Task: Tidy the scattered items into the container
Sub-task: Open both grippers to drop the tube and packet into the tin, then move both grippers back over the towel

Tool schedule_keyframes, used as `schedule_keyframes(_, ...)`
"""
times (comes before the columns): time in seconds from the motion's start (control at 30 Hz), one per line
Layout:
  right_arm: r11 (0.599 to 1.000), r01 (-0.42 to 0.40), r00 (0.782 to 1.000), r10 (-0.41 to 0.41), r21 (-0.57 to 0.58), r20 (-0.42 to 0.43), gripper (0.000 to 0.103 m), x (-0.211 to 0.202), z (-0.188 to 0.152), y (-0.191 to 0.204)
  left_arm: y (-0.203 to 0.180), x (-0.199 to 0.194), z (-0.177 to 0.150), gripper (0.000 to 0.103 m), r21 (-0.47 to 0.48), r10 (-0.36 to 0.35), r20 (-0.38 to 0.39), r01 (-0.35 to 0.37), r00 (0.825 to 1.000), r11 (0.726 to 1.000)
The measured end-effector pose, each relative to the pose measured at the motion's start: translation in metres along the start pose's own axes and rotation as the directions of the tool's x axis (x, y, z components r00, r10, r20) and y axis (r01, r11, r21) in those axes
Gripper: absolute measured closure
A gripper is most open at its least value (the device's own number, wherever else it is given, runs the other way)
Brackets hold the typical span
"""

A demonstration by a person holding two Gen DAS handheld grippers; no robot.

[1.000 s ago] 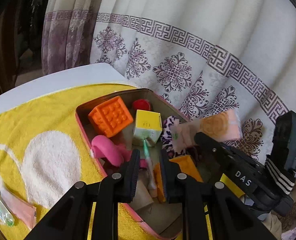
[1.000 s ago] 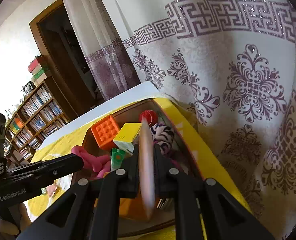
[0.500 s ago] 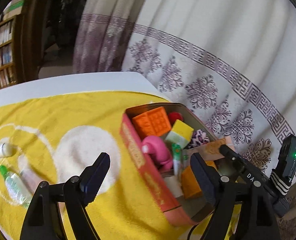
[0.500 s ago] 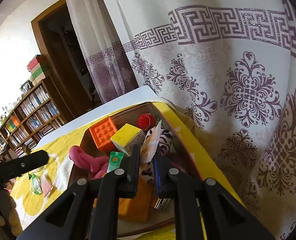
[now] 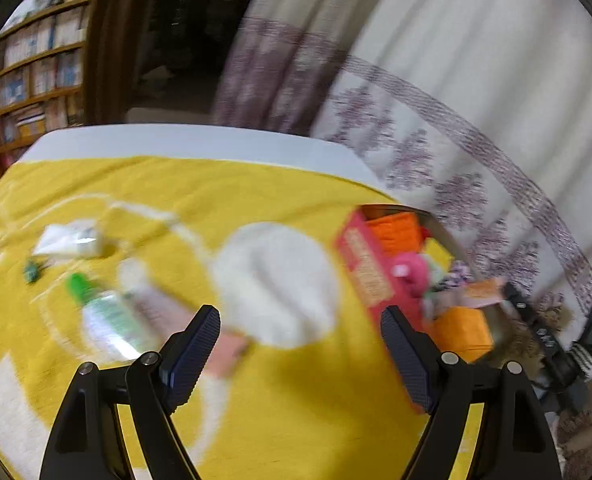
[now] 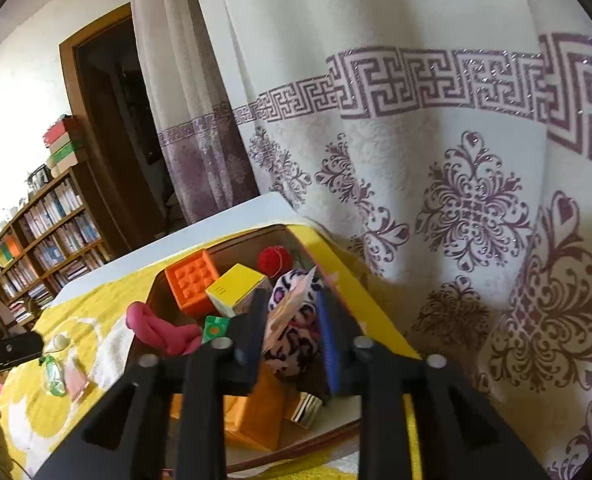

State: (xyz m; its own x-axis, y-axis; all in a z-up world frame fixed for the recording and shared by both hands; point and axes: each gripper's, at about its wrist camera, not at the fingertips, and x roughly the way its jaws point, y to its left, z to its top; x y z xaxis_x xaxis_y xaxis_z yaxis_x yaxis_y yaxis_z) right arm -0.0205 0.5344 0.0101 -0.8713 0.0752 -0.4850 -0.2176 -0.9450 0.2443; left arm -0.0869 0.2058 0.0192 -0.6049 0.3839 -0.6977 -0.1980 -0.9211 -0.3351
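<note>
- The container (image 6: pixel 328 276), a shallow open box with a red outer wall, sits on the yellow towel (image 5: pixel 280 400) right below and ahead of the right gripper (image 6: pixel 292 332).
- The right gripper's jaws are opening above the box; a thin pinkish-orange packet (image 6: pixel 292 300) stands on edge in the gap between them, close to the left pad, lying against a leopard-print pouch (image 6: pixel 296 332). The pads do not look to be pressing it.
- Further ahead of those jaws, inside the box, are a yellow carton (image 6: pixel 238 290), an orange studded block (image 6: pixel 192 282) and a red ball (image 6: pixel 274 258); to the left of the jaws lie a pink flamingo-like toy (image 6: pixel 162 330) and a green-capped tube (image 6: pixel 215 330). An orange box (image 6: pixel 256 408) sits under the jaws.
- The left gripper (image 5: pixel 298 354) hangs over the towel with its jaws spread wide and nothing between them; the view is blurred.
- The container (image 5: pixel 370 280) is off the left gripper's right finger, its contents showing as blurred orange and pink shapes.
- Ahead and to the left of the left finger lie a clear bottle with a green cap (image 5: pixel 108 316), a pink sachet (image 5: pixel 168 312) touching it, a white tube (image 5: pixel 70 240) further off and a small green item (image 5: pixel 31 272).
- A patterned curtain (image 6: pixel 456 160) hangs behind the table; a bookshelf (image 6: pixel 44 236) stands far left.
</note>
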Motion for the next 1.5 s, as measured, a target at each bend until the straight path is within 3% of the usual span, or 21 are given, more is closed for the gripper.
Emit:
schedule_keyframes(0.3, 1.0, 0.004, 1.0, -0.004, -0.022, 0.012, 0.062, -0.01, 0.006, 0.012, 0.08, -0.031, -0.009, 0.019, -0.139, 0.104, 0.025, -0.099, 0.994, 0.985)
schedule_keyframes(0.5, 0.987, -0.15, 0.989, 0.15, -0.064, -0.017, 0.055, -0.03, 0.011, 0.057, 0.113, -0.038, -0.016, 0.019, -0.187, 0.118, 0.023, -0.112, 0.993, 0.976)
schedule_keyframes(0.6, 0.954, -0.26, 0.965, 0.251, -0.147, -0.074, 0.049, -0.033, 0.006, 0.096, 0.12, -0.037, -0.02, 0.019, -0.192, 0.117, 0.009, -0.113, 0.993, 0.975)
schedule_keyframes(0.7, 0.901, -0.383, 0.921, 0.354, -0.205, -0.165, 0.044, -0.029, -0.006, 0.136, 0.123, -0.035, -0.024, 0.019, -0.192, 0.106, -0.002, -0.105, 0.994, 0.976)
schedule_keyframes(0.83, 0.849, -0.468, 0.871, 0.397, -0.244, -0.288, 0.043, -0.009, -0.029, 0.176, 0.129, -0.033, -0.027, 0.019, -0.195, 0.097, -0.01, -0.097, 0.995, 0.976)
schedule_keyframes(1.0, 0.81, -0.525, 0.812, 0.386, -0.26, -0.438, 0.043, 0.024, -0.054, 0.208, 0.144, -0.034, -0.029, 0.019, -0.224, 0.1, -0.015, -0.1, 0.995, 0.969)
schedule_keyframes(1.1, 0.79, -0.537, 0.795, 0.355, -0.297, -0.492, 0.043, 0.038, -0.064, 0.228, 0.15, -0.034, -0.03, 0.019, -0.221, 0.115, -0.022, -0.117, 0.993, 0.968)
schedule_keyframes(1.2, 0.764, -0.551, 0.784, 0.335, -0.336, -0.523, 0.043, 0.05, -0.07, 0.244, 0.154, -0.033, -0.031, 0.019, -0.227, 0.099, -0.025, -0.102, 0.995, 0.969)
schedule_keyframes(1.33, 0.761, -0.532, 0.784, 0.276, -0.371, -0.557, 0.043, 0.064, -0.077, 0.257, 0.156, -0.03, -0.032, 0.019, -0.217, 0.093, -0.036, -0.099, 0.995, 0.971)
schedule_keyframes(1.5, 0.728, -0.552, 0.764, 0.246, -0.407, -0.596, 0.043, 0.077, -0.086, 0.272, 0.161, -0.027, -0.032, 0.019, -0.226, 0.097, -0.043, -0.104, 0.994, 0.968)
